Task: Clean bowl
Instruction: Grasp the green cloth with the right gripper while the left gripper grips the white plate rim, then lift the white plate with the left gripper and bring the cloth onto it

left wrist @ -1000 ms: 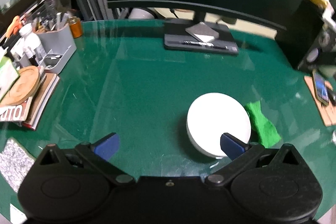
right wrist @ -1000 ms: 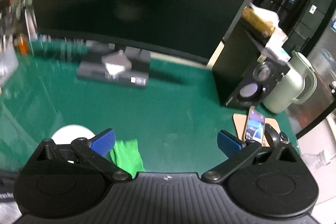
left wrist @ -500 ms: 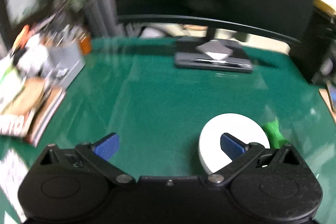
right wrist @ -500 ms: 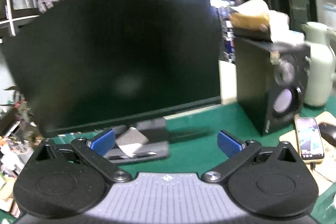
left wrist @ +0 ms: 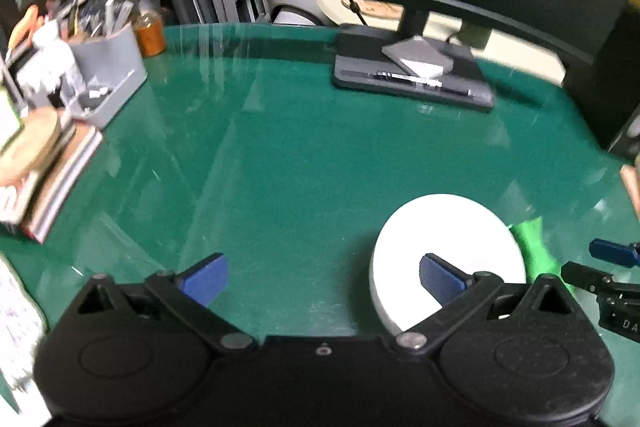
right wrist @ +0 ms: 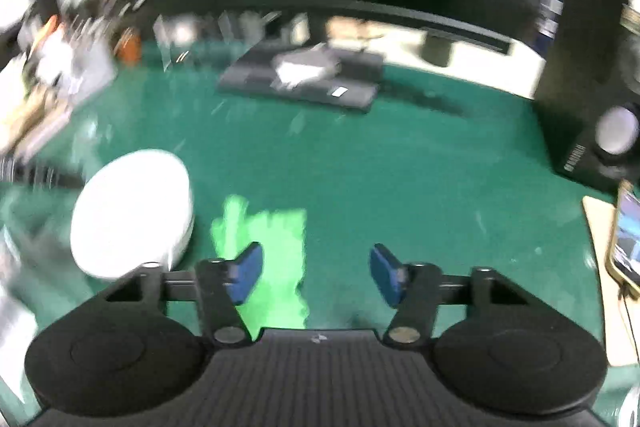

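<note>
Left wrist view: we see the white bowl (left wrist: 448, 251) lying mouth-down on the green counter (left wrist: 300, 163), low and to the right, partly behind our right blue pad.
Cloth: a green cloth (left wrist: 534, 247) lies flat just beside the bowl on its right, its long axis running away from us.
Key relation: in the right wrist view the cloth (right wrist: 268, 259) sits directly ahead, between the jaws and closer to the left one, while the bowl (right wrist: 132, 211) is off to the left; we judge the right side better placed for the cloth and the left for the bowl.
Left gripper (left wrist: 320, 277): jaws spread wide, holding nothing; the bowl is at the right finger, not centred between them.
Right gripper (right wrist: 316, 273): jaws partly open, empty, hovering over the cloth; the picture is blurred, so we cannot tell if they touch it.
Surroundings: a monitor stand base (left wrist: 412, 75) stands well beyond, a grey organiser (left wrist: 104, 75) far left, a phone (right wrist: 626, 239) at the right edge.
Progress: we judge that cleaning has not begun.
</note>
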### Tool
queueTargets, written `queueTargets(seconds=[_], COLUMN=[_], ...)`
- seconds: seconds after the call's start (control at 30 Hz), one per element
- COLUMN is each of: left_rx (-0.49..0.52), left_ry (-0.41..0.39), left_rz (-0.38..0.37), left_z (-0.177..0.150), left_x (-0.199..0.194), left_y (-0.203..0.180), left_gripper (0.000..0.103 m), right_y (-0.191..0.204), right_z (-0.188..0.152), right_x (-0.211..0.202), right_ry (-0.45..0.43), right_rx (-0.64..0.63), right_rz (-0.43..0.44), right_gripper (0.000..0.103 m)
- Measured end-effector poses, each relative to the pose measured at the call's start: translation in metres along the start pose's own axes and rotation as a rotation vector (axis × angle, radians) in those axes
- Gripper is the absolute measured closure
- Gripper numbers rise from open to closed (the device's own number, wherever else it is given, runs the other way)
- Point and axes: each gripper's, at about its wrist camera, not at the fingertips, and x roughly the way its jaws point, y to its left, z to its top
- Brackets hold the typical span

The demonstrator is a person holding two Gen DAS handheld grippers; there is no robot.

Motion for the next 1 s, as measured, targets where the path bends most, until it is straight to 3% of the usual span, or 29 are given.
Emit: queueTargets(seconds=[0.07,0.2,0.33,0.4,0.43,0.47,0.5,0.57,0.7,0.87,0.9,0.93,1.0], left_rx=[0.013,0.027,0.07,0.074,0.084,0.093,0.099,0.106,0.089,0.074,0.08,0.091,0.095], left_ry=[0.028,0.064,0.12,0.111,0.109,0.112,0.117,0.133,0.145,0.13,0.132,0.134,0.137], left_rz=[-0.001,-0.004,-0.013,-0.026,-0.04,-0.061,-0.065,-0.071,-0.093,-0.052,-0.052,-0.056,-0.063], left_z=[0.002,0.006,0.005,0.004,0.004,0.005,0.005,0.004,-0.01,-0.018,-0.017,-0.017,-0.015], left_x=[0.009,0.024,0.039,0.038,0.037,0.036,0.035,0.033,0.025,0.02,0.021,0.02,0.022], left_y=[-0.005,-0.012,-0.023,-0.027,-0.03,-0.033,-0.036,-0.042,-0.05,-0.061,-0.062,-0.063,-0.064], left_gripper=[0.017,0.017,0.044,0.053,0.065,0.077,0.078,0.08,0.081,0.079,0.079,0.079,0.079], right_y=[0.004,0.011,0.014,0.019,0.02,0.021,0.021,0.02,-0.025,-0.086,-0.089,-0.093,-0.092], right_z=[0.002,0.017,0.021,0.017,0.015,0.012,0.01,0.007,-0.002,-0.069,-0.075,-0.094,-0.107], right_x=[0.006,0.02,0.035,0.04,0.039,0.038,0.035,0.033,0.031,0.02,0.02,0.021,0.024], right_ry=[0.011,0.032,0.061,0.044,0.033,0.022,0.019,0.022,0.084,0.065,0.064,0.069,0.077], right_rx=[-0.022,-0.052,-0.088,-0.131,-0.135,-0.138,-0.117,-0.06,0.406,1.1,1.147,1.31,1.415], right_rz=[0.03,0.066,0.11,0.107,0.115,0.123,0.154,0.193,0.405,0.659,0.676,0.744,0.8], right_gripper=[0.064,0.059,0.056,0.056,0.059,0.074,0.095,0.097,0.099,0.099,0.099,0.099,0.099])
